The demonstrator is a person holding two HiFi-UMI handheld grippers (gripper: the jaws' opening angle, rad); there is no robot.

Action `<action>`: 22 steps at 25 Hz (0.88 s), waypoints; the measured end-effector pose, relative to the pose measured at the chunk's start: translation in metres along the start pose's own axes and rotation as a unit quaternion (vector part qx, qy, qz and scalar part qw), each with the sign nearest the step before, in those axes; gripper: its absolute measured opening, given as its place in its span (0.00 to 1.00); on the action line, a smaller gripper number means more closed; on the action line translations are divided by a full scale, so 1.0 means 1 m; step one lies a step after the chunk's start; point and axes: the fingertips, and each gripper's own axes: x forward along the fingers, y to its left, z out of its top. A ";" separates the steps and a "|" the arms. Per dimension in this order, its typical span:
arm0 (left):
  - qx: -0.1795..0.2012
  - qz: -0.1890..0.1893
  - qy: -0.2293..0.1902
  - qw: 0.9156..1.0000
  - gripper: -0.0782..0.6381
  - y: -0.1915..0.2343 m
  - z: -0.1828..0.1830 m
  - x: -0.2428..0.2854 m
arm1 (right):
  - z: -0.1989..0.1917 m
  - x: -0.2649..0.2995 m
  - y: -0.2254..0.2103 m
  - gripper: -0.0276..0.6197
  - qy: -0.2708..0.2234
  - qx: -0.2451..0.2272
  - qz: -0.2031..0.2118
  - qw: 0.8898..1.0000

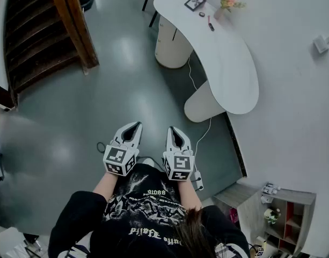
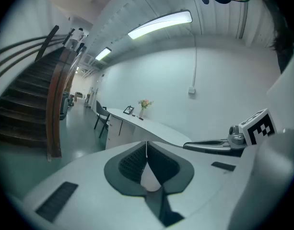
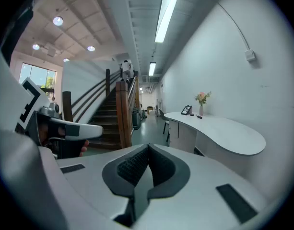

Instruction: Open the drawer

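Left gripper (image 1: 136, 126) and right gripper (image 1: 172, 130) hover side by side, fingers pressed together

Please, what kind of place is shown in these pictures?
Probably an office lobby or reception: a long curved white desk with a vase of flowers on it, a wooden staircase opposite, and a polished grey floor.

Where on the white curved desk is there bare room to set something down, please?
The desk is bare at its wide near end, against the wall, up to its rounded edge. The narrow far end is crowded: a dark frame, a flower vase and small dark items.
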 end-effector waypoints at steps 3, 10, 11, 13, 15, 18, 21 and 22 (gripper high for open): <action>0.007 0.002 -0.001 1.000 0.15 -0.007 -0.002 -0.004 | -0.002 -0.006 -0.004 0.08 -0.005 0.008 0.000 1.000; -0.003 0.013 -0.003 1.000 0.15 0.002 -0.007 -0.002 | -0.005 -0.001 -0.009 0.08 -0.016 0.046 0.001 0.999; -0.004 0.012 -0.004 1.000 0.15 0.005 -0.006 0.000 | -0.005 0.001 -0.011 0.08 -0.016 0.047 -0.003 0.999; -0.006 0.010 -0.006 1.000 0.15 0.011 -0.003 0.006 | -0.004 0.008 -0.013 0.08 -0.014 0.045 -0.009 0.999; -0.008 0.007 -0.006 1.000 0.15 0.019 0.001 0.018 | -0.002 0.017 -0.019 0.08 -0.010 0.039 -0.016 0.999; -0.004 -0.002 -0.004 1.000 0.15 0.029 0.010 0.044 | 0.007 0.035 -0.036 0.08 -0.010 0.038 -0.030 0.999; 0.002 -0.010 -0.008 1.000 0.15 0.043 0.028 0.071 | 0.020 0.059 -0.054 0.08 -0.006 0.040 -0.038 0.998; 0.002 -0.013 -0.009 1.000 0.15 0.049 0.035 0.080 | 0.025 0.069 -0.058 0.08 -0.005 0.039 -0.039 0.998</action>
